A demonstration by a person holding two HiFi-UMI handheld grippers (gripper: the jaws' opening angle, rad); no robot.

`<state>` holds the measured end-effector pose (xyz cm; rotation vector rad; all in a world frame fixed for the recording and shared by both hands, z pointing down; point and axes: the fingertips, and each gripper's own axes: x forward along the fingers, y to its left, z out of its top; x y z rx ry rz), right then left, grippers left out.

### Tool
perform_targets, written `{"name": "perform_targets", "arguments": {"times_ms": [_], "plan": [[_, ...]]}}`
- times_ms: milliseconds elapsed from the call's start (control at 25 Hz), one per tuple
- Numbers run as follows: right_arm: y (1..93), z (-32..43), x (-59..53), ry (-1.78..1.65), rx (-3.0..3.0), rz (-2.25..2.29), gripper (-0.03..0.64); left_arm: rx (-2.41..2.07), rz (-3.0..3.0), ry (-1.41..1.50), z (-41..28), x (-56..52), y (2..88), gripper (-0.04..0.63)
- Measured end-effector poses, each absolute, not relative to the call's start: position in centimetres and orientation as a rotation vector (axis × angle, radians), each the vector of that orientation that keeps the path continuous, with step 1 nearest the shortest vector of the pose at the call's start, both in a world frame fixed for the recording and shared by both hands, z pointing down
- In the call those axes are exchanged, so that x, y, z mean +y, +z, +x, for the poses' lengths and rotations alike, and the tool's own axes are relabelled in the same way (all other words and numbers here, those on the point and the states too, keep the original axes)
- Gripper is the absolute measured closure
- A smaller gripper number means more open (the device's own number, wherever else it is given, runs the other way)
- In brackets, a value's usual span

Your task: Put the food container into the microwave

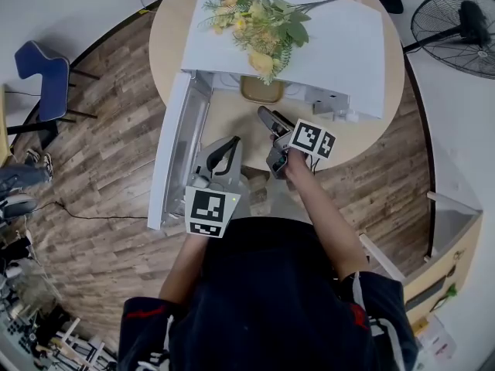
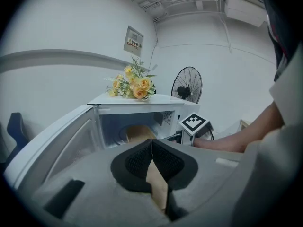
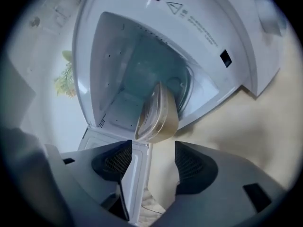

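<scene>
The tan food container [image 1: 261, 89] with a clear lid sits inside the open white microwave [image 1: 325, 45], just past the opening. In the right gripper view the food container [image 3: 158, 115] lies a short way beyond my open jaws. My right gripper [image 1: 271, 134] [image 3: 152, 162] is open, holds nothing, and hovers over the table in front of the oven. My left gripper [image 1: 230, 145] [image 2: 151, 159] is shut with its pads pressed together and nothing between them. It points at the cavity, where the container [image 2: 137, 132] shows.
The microwave door [image 1: 174, 149] hangs wide open to the left, close beside my left gripper. A bunch of yellow flowers [image 1: 259, 22] lies on top of the oven. The round wooden table [image 1: 232, 126] ends just in front of me. A floor fan [image 1: 456, 29] stands at the right.
</scene>
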<state>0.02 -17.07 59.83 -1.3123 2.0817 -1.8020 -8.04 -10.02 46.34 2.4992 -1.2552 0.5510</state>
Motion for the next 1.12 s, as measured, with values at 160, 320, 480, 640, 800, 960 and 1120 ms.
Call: {"name": "perform_targets", "arguments": {"times_ms": [160,320,480,640,800,960,1120], "plan": [[59.8,-0.2,-16.5,-1.702,2.285,-1.442,0.433,-1.27,2.487,0.553,-8.2,-9.9,46.5,0.578],[59.2,-0.7,-16.6,-1.531,2.504,-1.553,0.528,-1.278,2.477,0.555,-8.4,-9.6,46.7,0.578],[59.3,-1.2,-17.1,-1.437,2.62,-1.609,0.578,-1.289,2.466,0.553,-8.7,-9.5,46.7,0.578],[59.8,-0.9,-17.9,-1.419,2.63,-1.659,0.594,-1.294,2.46,0.545,-8.9,-9.5,46.7,0.578],[59.9,-0.6,-18.9,-1.408,2.619,-1.686,0.598,-1.29,2.461,0.54,-8.9,-9.6,46.6,0.578],[59.9,-0.5,-19.7,-1.398,2.628,-1.705,0.601,-1.282,2.456,0.546,-9.1,-9.6,46.8,0.578],[60.1,-0.3,-20.3,-1.394,2.626,-1.724,0.601,-1.282,2.455,0.55,-9.3,-9.8,46.8,0.578]]}}
